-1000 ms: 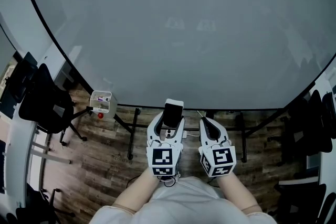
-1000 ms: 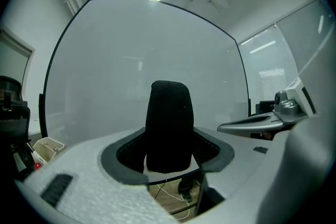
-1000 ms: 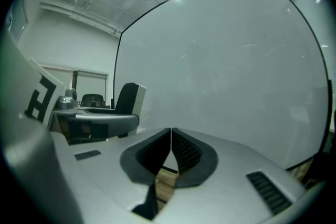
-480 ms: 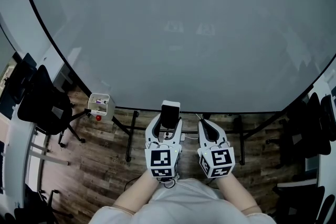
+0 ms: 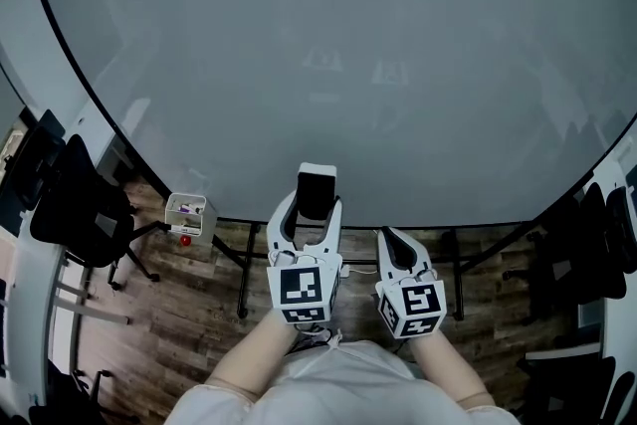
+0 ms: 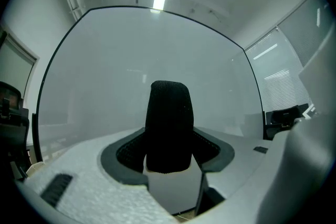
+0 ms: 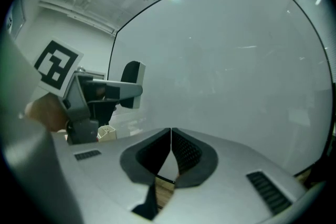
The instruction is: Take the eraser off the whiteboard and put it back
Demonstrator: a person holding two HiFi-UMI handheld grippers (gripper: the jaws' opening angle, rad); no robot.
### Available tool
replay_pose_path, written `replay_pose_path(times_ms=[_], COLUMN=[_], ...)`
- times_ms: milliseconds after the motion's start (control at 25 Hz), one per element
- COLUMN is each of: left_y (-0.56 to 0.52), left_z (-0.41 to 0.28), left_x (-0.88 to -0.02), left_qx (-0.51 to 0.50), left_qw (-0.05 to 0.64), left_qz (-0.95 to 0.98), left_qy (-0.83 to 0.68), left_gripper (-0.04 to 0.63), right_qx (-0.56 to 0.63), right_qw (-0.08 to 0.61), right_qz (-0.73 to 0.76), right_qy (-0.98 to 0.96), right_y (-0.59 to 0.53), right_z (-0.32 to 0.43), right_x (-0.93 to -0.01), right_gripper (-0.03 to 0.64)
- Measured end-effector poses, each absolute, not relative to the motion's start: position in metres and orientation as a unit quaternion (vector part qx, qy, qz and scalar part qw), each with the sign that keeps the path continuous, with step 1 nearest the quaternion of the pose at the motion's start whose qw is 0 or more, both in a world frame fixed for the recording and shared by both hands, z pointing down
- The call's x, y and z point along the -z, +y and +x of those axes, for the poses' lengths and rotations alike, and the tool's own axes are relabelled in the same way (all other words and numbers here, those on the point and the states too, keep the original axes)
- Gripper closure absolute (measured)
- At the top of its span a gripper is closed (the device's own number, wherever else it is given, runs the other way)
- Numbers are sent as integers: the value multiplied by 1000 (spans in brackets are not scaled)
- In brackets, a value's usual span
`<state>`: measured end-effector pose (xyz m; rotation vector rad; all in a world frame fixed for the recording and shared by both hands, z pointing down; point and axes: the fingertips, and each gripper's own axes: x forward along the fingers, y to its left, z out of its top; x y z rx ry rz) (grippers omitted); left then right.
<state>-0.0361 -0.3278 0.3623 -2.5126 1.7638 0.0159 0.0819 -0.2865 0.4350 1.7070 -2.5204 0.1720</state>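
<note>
Head view, whiteboard (image 5: 328,45): most of the frame is filled by its blank surface, which is faced squarely, so a put-back spot is judged to be within reach.
Left gripper (image 5: 314,211): it is held higher than the other, up at the board's lower edge, with its jaws clamped on the eraser, apparently so it can be set back.
Right gripper (image 5: 387,236): it is held low beside the left, jaws pressed together on nothing, presumably to stay clear.
Eraser (image 6: 168,123): it is carried upright between the left jaws, near the board; contact cannot be told.
</note>
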Motion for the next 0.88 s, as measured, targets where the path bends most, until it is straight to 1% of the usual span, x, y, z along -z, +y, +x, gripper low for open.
replay_pose_path(times_ms=[280, 440, 640, 880], left_y=[-362, -379, -395, -399], left_z=[-49, -49, -51, -51], left_x=[-321, -318, -327, -327], left_qx=[-33, -31, -18, -17], left_qw=[59, 65, 55, 69], left_qz=[-813, -814, -812, -805], left_qy=[578, 577, 580, 590], left_gripper=[341, 340, 339, 339], right_qx=[-60, -62, -66, -73], right_qw=[50, 52, 51, 50], right_qz=[565, 575, 579, 582], right_qy=[-822, -814, -811, -809], right_y=[-304, -314, -322, -327], right_z=[77, 79, 75, 73], right_x=[-435, -437, -440, -444], right_gripper=[589, 589, 589, 589])
